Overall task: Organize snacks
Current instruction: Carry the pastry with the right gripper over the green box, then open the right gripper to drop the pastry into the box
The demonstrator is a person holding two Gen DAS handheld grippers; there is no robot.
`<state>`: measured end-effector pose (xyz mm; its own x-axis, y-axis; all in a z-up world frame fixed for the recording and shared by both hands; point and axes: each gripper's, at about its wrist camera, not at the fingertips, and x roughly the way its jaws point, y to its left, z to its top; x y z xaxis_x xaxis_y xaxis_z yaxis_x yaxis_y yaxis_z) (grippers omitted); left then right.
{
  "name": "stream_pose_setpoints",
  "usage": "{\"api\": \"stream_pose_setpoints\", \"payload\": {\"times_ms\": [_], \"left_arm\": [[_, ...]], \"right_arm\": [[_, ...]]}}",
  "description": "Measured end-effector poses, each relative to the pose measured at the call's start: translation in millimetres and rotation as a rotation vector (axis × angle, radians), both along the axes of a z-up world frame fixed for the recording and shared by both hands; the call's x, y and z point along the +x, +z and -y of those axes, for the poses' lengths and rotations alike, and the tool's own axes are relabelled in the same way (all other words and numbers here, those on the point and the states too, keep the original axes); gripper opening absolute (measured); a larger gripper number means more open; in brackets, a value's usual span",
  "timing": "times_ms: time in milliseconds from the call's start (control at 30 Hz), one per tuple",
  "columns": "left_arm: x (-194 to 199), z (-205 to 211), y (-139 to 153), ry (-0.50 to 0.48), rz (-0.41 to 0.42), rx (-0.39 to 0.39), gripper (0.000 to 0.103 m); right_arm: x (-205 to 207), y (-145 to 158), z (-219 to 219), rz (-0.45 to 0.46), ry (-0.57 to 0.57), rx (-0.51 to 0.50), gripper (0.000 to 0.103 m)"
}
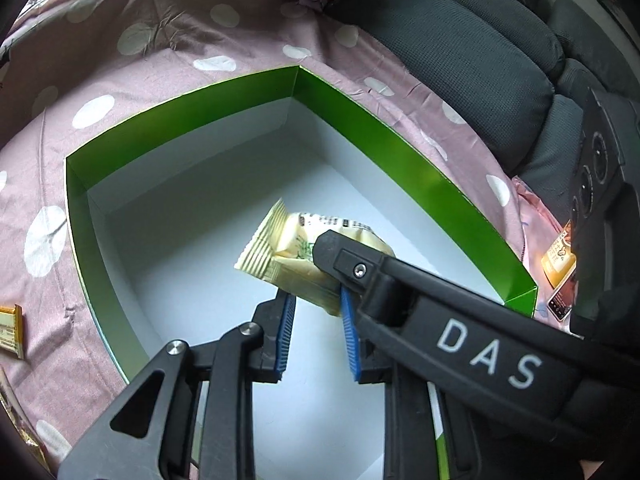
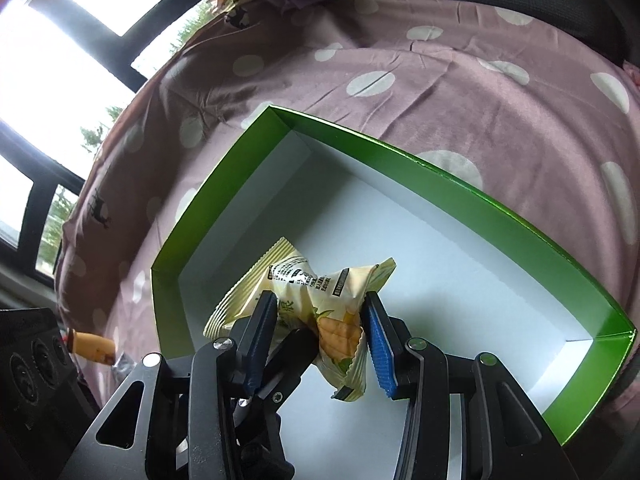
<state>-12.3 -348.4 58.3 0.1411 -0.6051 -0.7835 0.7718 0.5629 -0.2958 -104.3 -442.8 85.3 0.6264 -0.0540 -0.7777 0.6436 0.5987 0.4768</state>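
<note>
Angled steeply down, the left gripper [image 1: 316,306] pinches the corner of a pale yellow snack packet [image 1: 288,256] at frame centre; the right gripper [image 2: 320,320] clamps another snack packet [image 2: 316,304] low in its frame. Both hang over the green-walled box [image 1: 384,128] on the dotted cloth [image 1: 168,40].

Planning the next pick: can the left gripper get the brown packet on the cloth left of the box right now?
Probably not yet: the left gripper is shut on the yellow snack packet over the green box; the brown packet lies uncovered.
</note>
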Motion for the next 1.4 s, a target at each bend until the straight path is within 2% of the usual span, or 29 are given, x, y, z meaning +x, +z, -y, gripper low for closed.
{"api": "stream_pose_setpoints", "payload": {"times_ms": [500,800,900,967,1100,1167,1267,1400], "left_arm": [[8,-28,-3,0.077,0.031,0.056,0.021],[11,-36,-2,0.084,0.035,0.034,0.018],[7,-41,4,0.085,0.031,-0.025,0.028],[1,-42,10,0.079,0.053,-0.053,0.039],[-6,-49,21,0.081,0.073,-0.056,0.047],[-8,-58,29,0.096,0.099,-0.066,0.06],[-11,-77,45,0.127,0.12,-0.106,0.068],[-15,-111,63,0.195,0.152,-0.133,0.083]], "right_arm": [[21,-2,-27,-0.025,0.111,0.0,0.047],[26,0,-35,-0.048,0.135,-0.019,0.047],[26,1,-35,-0.048,0.127,-0.026,0.047],[23,2,-34,-0.041,0.117,-0.03,0.047],[18,9,-32,-0.008,0.096,-0.036,0.047],[13,14,-29,0.012,0.078,-0.049,0.048],[7,19,-26,0.016,0.035,-0.082,0.063],[1,32,-31,0.088,0.034,-0.08,0.066]]}}
